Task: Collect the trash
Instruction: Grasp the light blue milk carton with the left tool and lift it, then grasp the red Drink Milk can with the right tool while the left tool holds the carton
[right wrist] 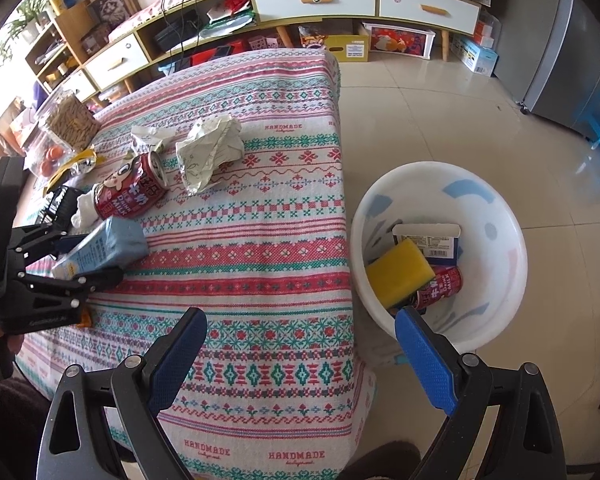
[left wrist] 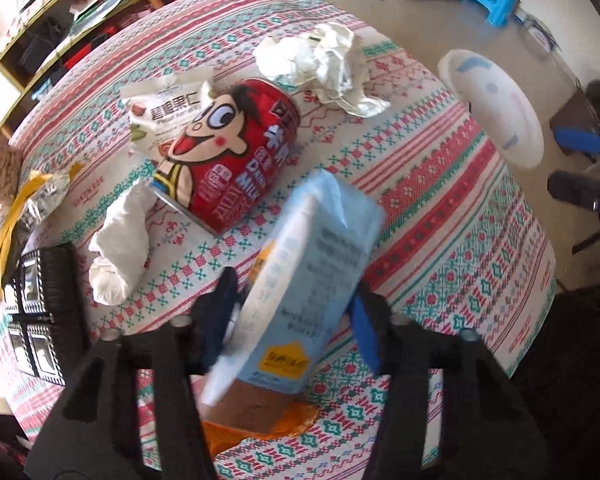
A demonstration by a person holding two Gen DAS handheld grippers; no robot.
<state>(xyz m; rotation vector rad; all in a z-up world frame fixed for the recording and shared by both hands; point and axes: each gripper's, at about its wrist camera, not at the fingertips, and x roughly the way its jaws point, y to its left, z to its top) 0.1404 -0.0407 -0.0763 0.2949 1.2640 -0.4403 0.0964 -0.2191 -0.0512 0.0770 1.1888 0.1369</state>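
Observation:
A light blue drink carton (left wrist: 312, 264) lies tilted on the patterned tablecloth (left wrist: 440, 208), and my left gripper (left wrist: 294, 292) is shut on it, one pad on each side. The right wrist view shows the same grip on the carton (right wrist: 104, 246) by my left gripper (right wrist: 94, 258). Behind it lie a red milk drink can (left wrist: 228, 160), a white tissue (left wrist: 120, 248), a snack packet (left wrist: 160, 108) and crumpled paper (left wrist: 324, 64). My right gripper (right wrist: 300, 344) hangs open and holds nothing, over the table's edge beside the white bin (right wrist: 440, 166).
The bin stands on the floor to the right of the table and holds a yellow sponge (right wrist: 400, 272), a red can (right wrist: 440, 286) and a box (right wrist: 428, 240). A yellow wrapper (left wrist: 16, 216) and a black object (left wrist: 40, 312) lie at the left. An orange wrapper (left wrist: 260, 428) lies under the carton.

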